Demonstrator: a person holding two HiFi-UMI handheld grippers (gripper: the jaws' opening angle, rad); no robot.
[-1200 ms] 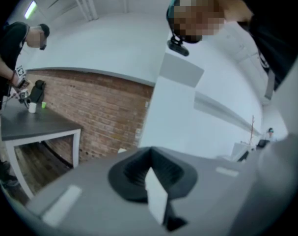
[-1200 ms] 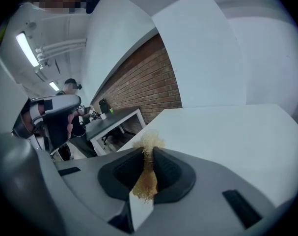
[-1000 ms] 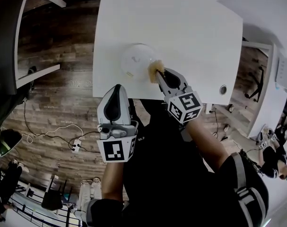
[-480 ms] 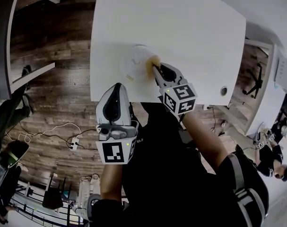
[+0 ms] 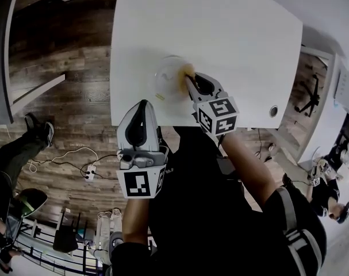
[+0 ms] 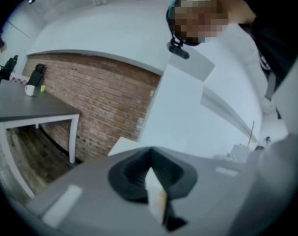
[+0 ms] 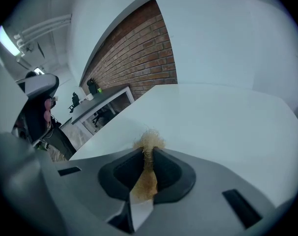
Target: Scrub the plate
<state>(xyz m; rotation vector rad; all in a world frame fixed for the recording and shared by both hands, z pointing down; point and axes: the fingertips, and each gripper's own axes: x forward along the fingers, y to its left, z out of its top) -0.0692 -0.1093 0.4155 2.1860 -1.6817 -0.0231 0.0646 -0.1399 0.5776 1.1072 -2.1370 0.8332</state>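
Observation:
A round white plate [image 5: 167, 76] lies near the front edge of the white table [image 5: 231, 33]. My right gripper [image 5: 188, 82] is shut on a tan fibrous scrubber [image 5: 185, 72], which rests on the plate's right part. In the right gripper view the scrubber [image 7: 149, 140] sticks out from between the shut jaws of that gripper [image 7: 149, 154], over the white tabletop [image 7: 212, 127]. My left gripper [image 5: 141, 112] hangs off the table, below its front edge and away from the plate. Its jaws [image 6: 151, 173] are shut, and I see nothing between them.
A round cable hole [image 5: 272, 111] sits at the table's front right corner. Below the table is wood floor with a power strip [image 5: 92, 175] and cables. A person's legs [image 5: 25, 140] are at the left. A grey table [image 6: 36, 107] stands by a brick wall.
My right gripper has slid the scrubber a little farther onto the plate's right side. The left gripper has stayed put. The person at the left has moved across the floor.

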